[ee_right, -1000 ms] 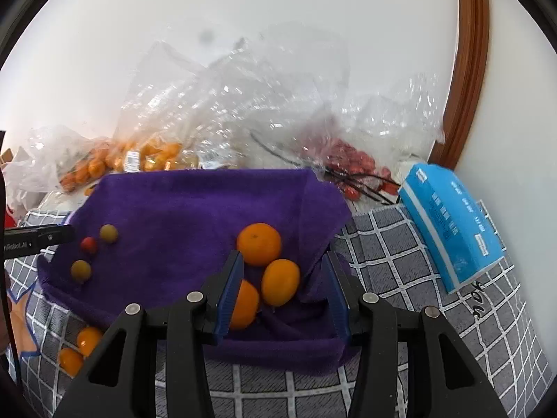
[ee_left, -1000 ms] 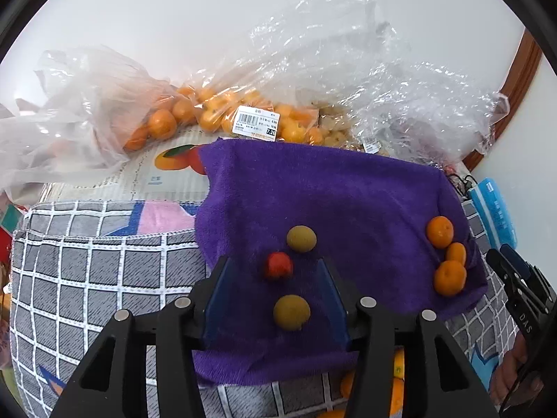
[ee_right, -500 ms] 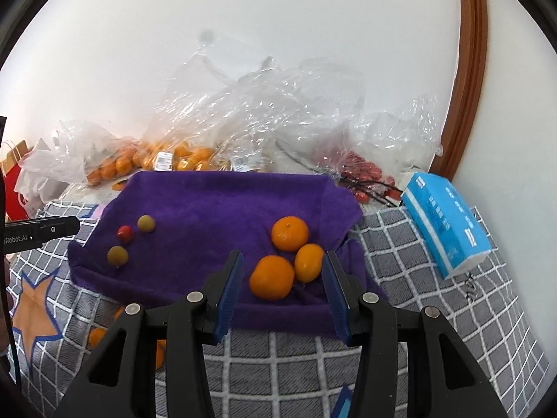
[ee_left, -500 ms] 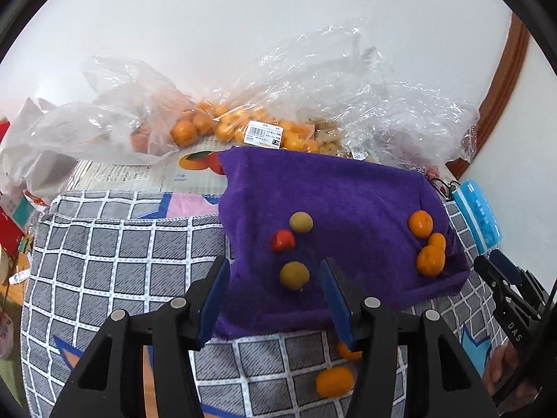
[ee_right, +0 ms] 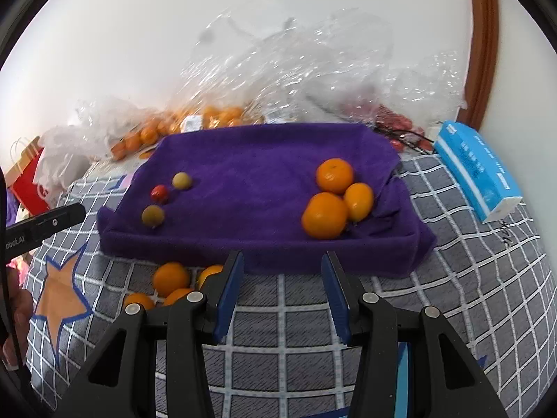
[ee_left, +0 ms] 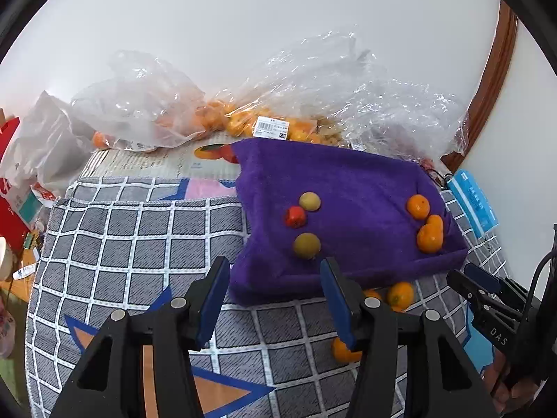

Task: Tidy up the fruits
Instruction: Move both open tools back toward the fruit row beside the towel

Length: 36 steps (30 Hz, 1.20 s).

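Note:
A purple towel lies on the checked cloth. On its left lie two yellow-green fruits and a small red one. On its right lie three oranges. Several loose oranges lie on the cloth in front of the towel. My left gripper is open and empty, just before the towel's front edge. My right gripper is open and empty, also in front of the towel.
Clear plastic bags of oranges and red fruit pile against the back wall. A blue tissue pack lies at the right. A red bag stands at the left. The checked cloth spreads leftward.
Both grippers have pulled back from the towel and risen. The fruits on the towel stay in place, and loose oranges in front of the towel have come into view.

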Available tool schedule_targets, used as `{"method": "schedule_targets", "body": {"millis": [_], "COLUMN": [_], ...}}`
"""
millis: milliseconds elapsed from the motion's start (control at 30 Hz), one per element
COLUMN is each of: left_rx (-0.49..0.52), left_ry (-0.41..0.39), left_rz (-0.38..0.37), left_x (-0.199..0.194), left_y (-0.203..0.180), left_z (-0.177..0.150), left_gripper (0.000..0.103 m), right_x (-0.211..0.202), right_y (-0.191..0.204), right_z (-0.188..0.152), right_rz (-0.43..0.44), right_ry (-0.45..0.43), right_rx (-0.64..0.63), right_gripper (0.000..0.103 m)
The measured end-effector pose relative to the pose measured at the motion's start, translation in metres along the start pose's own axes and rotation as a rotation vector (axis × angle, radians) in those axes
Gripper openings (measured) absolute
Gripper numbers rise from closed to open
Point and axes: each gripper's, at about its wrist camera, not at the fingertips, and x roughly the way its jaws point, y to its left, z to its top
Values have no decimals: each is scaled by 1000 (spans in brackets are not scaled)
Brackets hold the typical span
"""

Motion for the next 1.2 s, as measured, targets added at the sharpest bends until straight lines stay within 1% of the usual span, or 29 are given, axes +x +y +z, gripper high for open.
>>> {"method": "schedule_targets", "body": {"millis": [133, 300, 467, 633, 933, 1200], "left_rx": [4, 23, -23, -47, -45, -70], "left_ry": [16, 29, 51, 58, 70, 80], "left_rz": [-10, 22, 19, 23, -5, -34], "left_x": [-1, -1, 3, 4, 8, 16], "left_y": [5, 13, 33, 43, 46, 53], "left_z": [-6, -12, -15, -17, -22, -23], "left_gripper": [52, 52, 52, 52, 52, 52], "right_x": [7, 17, 24, 29, 45, 56], "right_y": [9, 22, 35, 43, 44, 48], "right_z": [-5, -11, -15, -16, -9, -6], "right_rz": [20, 46, 56, 55, 50, 29], "right_ry": [23, 57, 72, 69, 95, 111], "right_rx": [-6, -16, -40, -54, -44, -57], "right_gripper": [46, 46, 46, 46, 46, 45]}}
